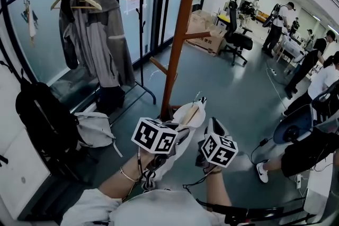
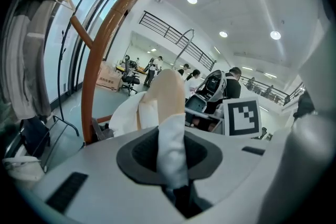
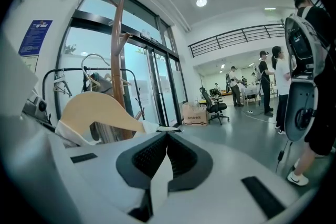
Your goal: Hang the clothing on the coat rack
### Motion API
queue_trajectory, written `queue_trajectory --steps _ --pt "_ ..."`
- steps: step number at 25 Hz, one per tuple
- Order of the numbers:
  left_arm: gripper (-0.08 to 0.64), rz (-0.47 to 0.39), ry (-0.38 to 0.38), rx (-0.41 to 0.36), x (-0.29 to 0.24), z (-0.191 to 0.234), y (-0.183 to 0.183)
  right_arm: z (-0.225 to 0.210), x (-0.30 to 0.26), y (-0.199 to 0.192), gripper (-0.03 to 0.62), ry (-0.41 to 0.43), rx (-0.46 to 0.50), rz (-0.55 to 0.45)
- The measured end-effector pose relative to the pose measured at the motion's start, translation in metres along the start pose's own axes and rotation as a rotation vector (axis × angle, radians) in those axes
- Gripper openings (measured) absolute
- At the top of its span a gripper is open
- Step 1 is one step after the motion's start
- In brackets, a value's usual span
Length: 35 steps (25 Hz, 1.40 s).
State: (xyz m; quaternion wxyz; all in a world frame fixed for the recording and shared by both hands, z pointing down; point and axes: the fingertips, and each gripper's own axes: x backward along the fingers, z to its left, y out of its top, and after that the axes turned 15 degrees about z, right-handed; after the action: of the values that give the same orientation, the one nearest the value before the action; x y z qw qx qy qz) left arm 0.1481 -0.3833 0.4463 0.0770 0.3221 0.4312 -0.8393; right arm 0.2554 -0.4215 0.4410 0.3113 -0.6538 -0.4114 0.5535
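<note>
My left gripper is closed partway on a fold of the white garment, at one shoulder of its wooden hanger. My right gripper pinches a thin fold on the other side. The garment hangs in the air between them, near the brown rack and not yet hung. I judge the cloth light, soft and apt to slip. The stiff hanger is the surer hold, its hook left free for a peg.
</note>
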Motion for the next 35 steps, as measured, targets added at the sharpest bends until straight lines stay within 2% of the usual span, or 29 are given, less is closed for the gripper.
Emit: queue_trajectory --steps 12,24,35 --pt "0.067 -0.068 0.036 -0.046 0.012 -0.006 0.044 -0.013 0.0 0.007 0.023 -0.003 0.004 -0.006" --pt "0.067 -0.123 0.043 -0.036 0.026 -0.008 0.071 -0.012 -0.004 0.022 0.023 0.013 0.027 -0.022" --pt "0.067 -0.159 0.066 -0.095 0.037 -0.019 0.103 -0.017 -0.001 0.032 0.023 0.024 0.006 -0.053"
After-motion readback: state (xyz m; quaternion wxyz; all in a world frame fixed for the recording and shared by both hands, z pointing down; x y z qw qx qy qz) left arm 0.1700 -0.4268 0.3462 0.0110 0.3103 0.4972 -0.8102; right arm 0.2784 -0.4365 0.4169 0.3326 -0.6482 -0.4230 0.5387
